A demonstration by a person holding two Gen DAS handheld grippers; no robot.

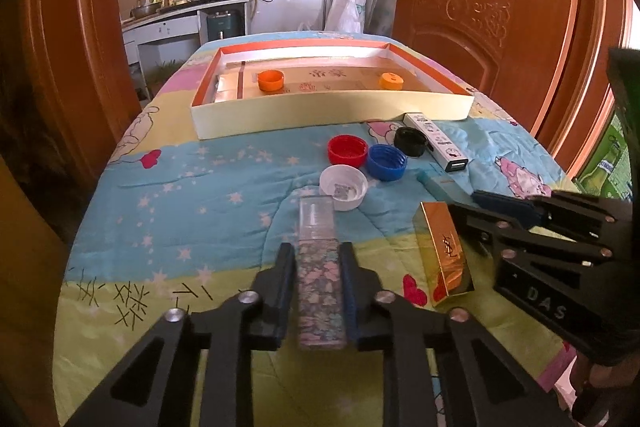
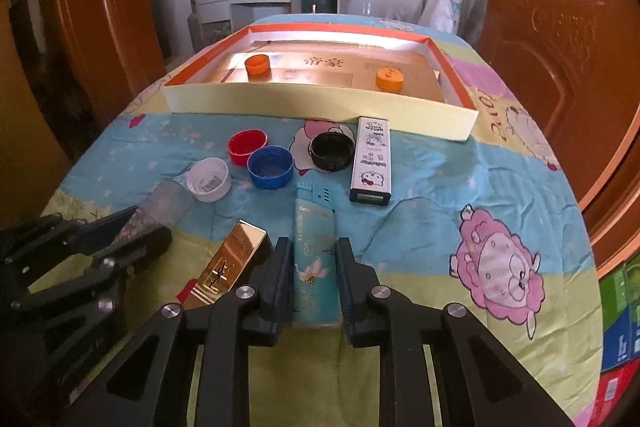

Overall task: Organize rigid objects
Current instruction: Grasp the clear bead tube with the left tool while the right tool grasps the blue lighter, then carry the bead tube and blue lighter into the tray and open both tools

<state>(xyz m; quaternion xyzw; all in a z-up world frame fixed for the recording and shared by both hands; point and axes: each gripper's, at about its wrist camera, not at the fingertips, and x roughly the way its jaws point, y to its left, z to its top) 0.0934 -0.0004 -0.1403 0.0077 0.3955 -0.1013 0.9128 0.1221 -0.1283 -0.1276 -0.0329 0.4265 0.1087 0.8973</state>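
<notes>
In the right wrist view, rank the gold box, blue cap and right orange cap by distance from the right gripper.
1. Gold box, just left of the right gripper.
2. Blue cap, mid-table, ahead left.
3. Right orange cap, inside the far tray.

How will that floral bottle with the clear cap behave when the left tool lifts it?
The floral bottle looks like rigid plastic, so it should stay stiff. The left tool grips its lower body, so the clear cap end may droop a little. It seems small and light. Its smooth sides might slip between the pads.
</notes>
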